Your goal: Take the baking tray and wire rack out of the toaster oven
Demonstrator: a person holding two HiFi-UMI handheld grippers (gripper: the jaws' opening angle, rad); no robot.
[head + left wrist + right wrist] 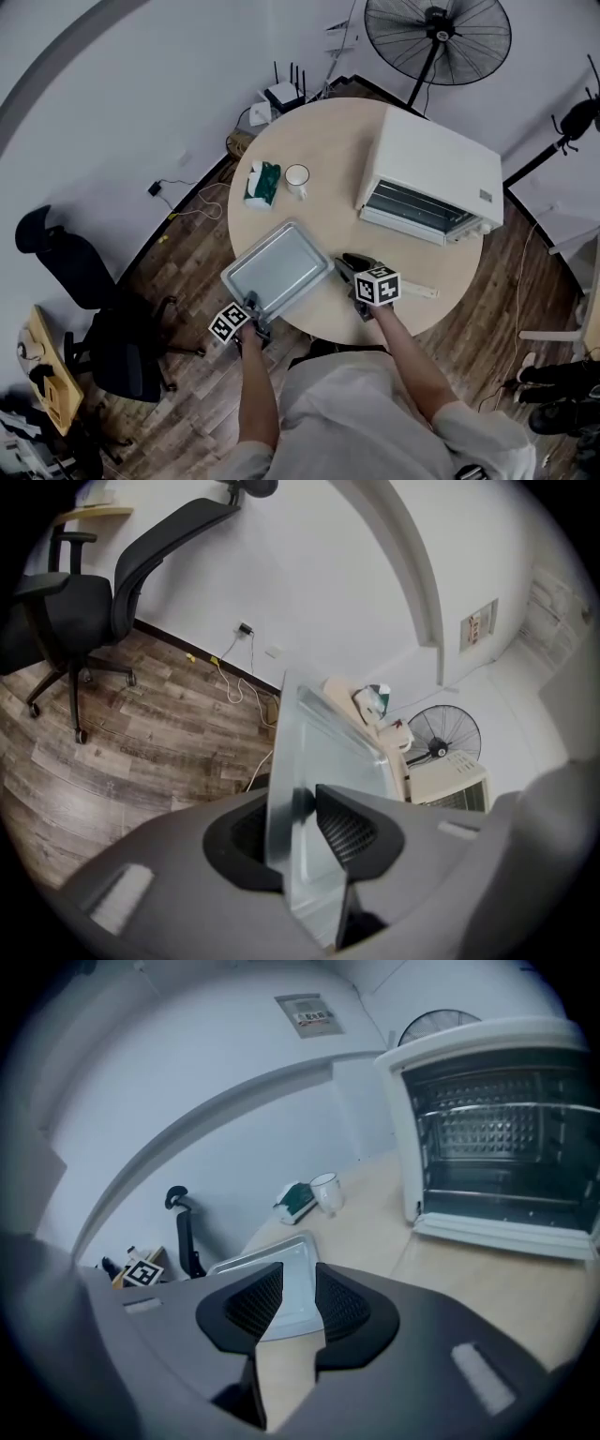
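Note:
The silver baking tray (279,267) lies on the round wooden table (319,131), out of the white toaster oven (431,169). My left gripper (254,311) is at the tray's near left corner. In the left gripper view the tray (333,752) has its rim between the jaws of the left gripper (292,803), with a dark gap beside the right pad. My right gripper (343,262) stands just off the tray's right edge, its jaws slightly apart and empty (298,1288). The wire rack (506,1110) sits inside the oven (497,1054), whose door (506,1237) hangs open.
A white mug (297,178) and a green-and-white packet (262,183) stand on the table's far left part. A floor fan (437,37) is behind the oven. A black office chair (84,281) stands on the wood floor to the left.

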